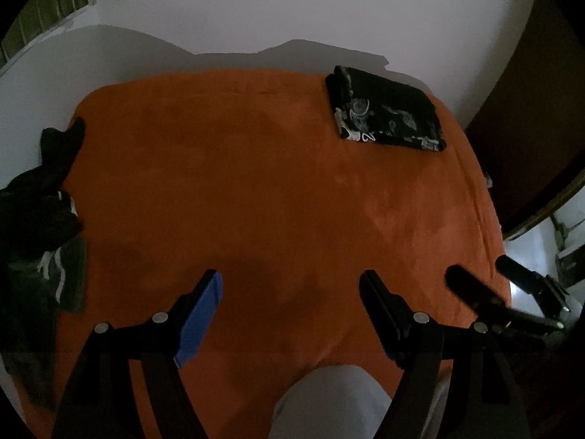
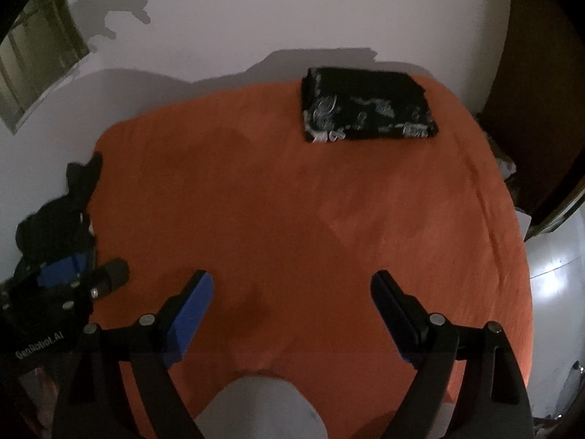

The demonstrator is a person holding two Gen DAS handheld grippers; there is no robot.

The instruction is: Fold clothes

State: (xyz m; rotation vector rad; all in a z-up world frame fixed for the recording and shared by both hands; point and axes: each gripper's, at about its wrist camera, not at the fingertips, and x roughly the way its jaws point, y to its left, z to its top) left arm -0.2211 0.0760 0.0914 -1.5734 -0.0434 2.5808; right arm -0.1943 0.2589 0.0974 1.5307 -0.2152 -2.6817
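A folded black garment with white print (image 1: 387, 111) lies at the far right corner of the orange-covered table (image 1: 256, 183); it also shows in the right wrist view (image 2: 367, 106). A heap of unfolded dark clothes (image 1: 40, 212) lies at the table's left edge, also in the right wrist view (image 2: 62, 212). My left gripper (image 1: 290, 289) is open and empty above the near middle of the table. My right gripper (image 2: 292, 289) is open and empty beside it. The right gripper's fingers (image 1: 471, 292) show at the right of the left wrist view.
A white wall (image 1: 274, 11) stands behind the table. A dark wooden door or cabinet (image 1: 530, 109) is at the right. The table's orange cloth (image 2: 292, 201) is bare in the middle. A pale rounded object (image 2: 261, 408) sits below the near edge.
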